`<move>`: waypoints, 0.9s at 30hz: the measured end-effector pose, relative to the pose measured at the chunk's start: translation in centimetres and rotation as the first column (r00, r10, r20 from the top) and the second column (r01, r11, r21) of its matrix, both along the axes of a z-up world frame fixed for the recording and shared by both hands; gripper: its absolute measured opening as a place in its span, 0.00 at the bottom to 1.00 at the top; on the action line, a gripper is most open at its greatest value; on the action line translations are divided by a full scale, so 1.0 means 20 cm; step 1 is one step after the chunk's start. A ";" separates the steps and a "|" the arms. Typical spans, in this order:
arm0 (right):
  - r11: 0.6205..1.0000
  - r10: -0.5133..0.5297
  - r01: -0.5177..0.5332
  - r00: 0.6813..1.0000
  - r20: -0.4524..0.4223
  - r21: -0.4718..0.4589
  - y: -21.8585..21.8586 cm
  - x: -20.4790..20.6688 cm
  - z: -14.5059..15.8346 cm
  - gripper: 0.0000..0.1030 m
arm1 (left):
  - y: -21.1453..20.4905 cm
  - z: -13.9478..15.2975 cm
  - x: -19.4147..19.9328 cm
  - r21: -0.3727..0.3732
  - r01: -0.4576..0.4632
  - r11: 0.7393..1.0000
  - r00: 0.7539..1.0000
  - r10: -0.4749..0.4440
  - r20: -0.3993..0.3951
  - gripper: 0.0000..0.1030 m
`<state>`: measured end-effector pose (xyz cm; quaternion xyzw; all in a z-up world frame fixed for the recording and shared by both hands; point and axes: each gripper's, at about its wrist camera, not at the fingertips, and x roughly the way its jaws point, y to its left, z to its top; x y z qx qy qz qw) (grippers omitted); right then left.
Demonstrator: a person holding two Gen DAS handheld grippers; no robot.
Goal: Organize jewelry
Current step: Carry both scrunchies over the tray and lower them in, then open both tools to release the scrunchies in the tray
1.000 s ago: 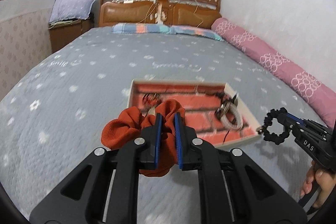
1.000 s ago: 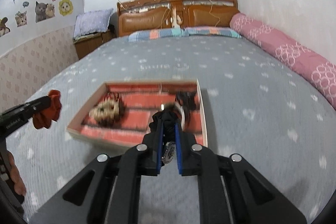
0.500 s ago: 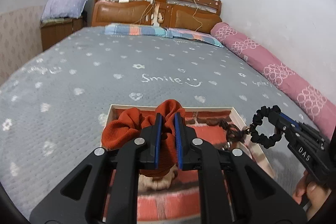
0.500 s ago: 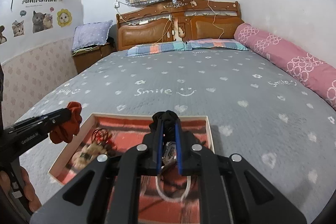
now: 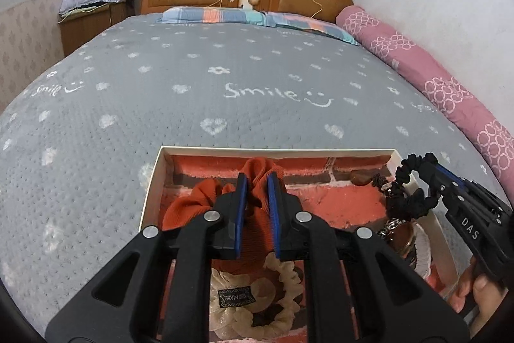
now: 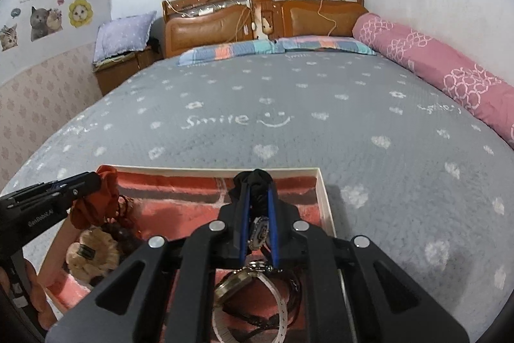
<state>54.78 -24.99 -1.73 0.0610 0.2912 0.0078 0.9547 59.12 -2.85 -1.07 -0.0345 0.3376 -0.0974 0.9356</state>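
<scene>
- The tray (image 5: 151, 185), a shallow white-rimmed box with a red brick-pattern floor, lies on the grey bedspread (image 5: 225, 79), and both grippers hang over it
- The left gripper (image 5: 257, 208) is over the tray's left half; its jaws are pressed on a bunched orange scrunchie (image 5: 257, 169), which bulges out past the tips and to the left
- Straight below that scrunchie, on the tray floor, lies a cream scrunchie (image 5: 282, 304) with a small dark label, so by my reading the drop spot is directly beneath the jaws, not ahead of them
- The right gripper (image 6: 258, 211) is over the tray's right half; its jaws are nearly together, pinching a black scrunchie (image 6: 253, 182) at the tips, with a small metal charm (image 6: 258, 232) hanging between the blue pads
- In the left view that black scrunchie (image 5: 408, 195) hangs as an open loop just inside the tray's right wall
- Below it on the tray floor lie a round metal piece and a white bangle (image 6: 279, 307) with dark cord
- Each hand is nearer its own half of the tray, so I judge neither need cross; releasing looks like the next step for both
</scene>
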 end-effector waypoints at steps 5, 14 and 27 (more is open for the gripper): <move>1.000 -0.005 0.005 1.000 -0.019 0.000 0.00 0.02 -0.03 0.11 | 0.01 -0.04 0.02 0.009 -0.006 1.000 1.000 0.006 -0.029 0.12; 1.000 0.005 -0.005 0.996 -0.090 -0.004 0.01 0.04 -0.08 0.11 | 0.00 -0.08 0.04 0.033 -0.001 0.999 0.998 0.003 -0.063 0.13; 0.999 0.018 -0.016 0.998 -0.055 0.032 -0.02 -0.02 -0.05 0.56 | 0.01 -0.05 -0.03 0.040 -0.035 0.999 0.998 0.037 -0.044 0.74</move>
